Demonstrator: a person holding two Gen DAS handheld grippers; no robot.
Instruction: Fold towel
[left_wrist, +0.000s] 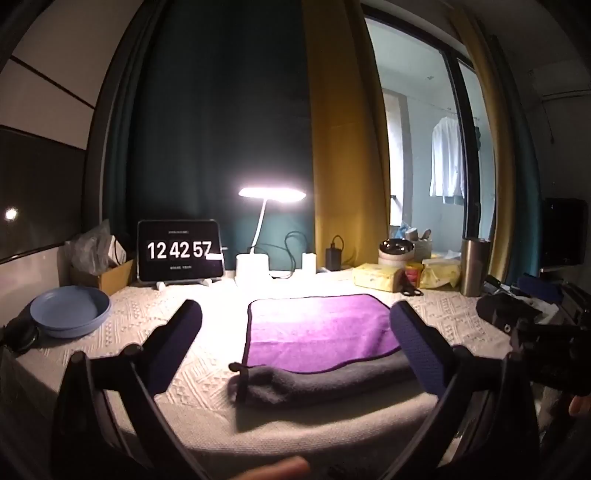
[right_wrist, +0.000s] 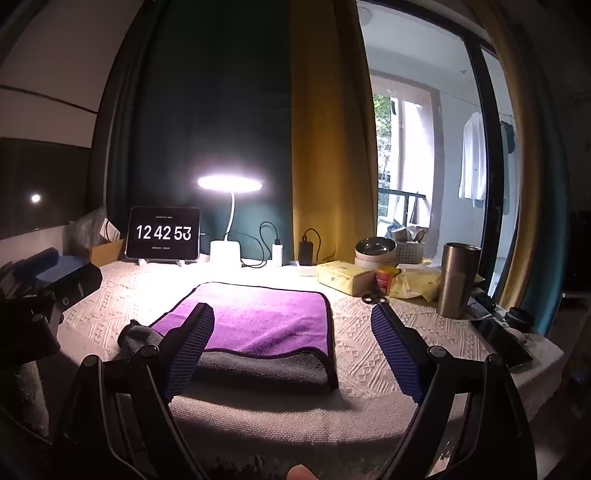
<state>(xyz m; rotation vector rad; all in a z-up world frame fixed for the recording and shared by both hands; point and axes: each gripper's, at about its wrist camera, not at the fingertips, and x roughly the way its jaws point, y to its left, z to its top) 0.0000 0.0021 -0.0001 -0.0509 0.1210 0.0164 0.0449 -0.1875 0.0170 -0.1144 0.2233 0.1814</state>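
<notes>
A towel, purple on top (left_wrist: 317, 328) and grey underneath, lies folded on the white textured table cover; its grey layer (left_wrist: 314, 384) sticks out at the near edge. It also shows in the right wrist view (right_wrist: 258, 321). My left gripper (left_wrist: 295, 314) is open and empty, above the towel's near left part. My right gripper (right_wrist: 293, 317) is open and empty, its left finger over the towel's near edge and its right finger over bare cover. The right gripper's body (left_wrist: 517, 325) shows at the right of the left wrist view; the left gripper's body (right_wrist: 44, 288) shows at the left of the right wrist view.
At the back stand a clock tablet (left_wrist: 180, 251), a lit desk lamp (left_wrist: 271, 194), chargers, yellow tissue packs (left_wrist: 376, 277), a bowl (right_wrist: 375, 249) and a steel tumbler (right_wrist: 458, 280). A blue plate (left_wrist: 70, 310) sits at the left. A phone (right_wrist: 502, 339) lies at the right edge.
</notes>
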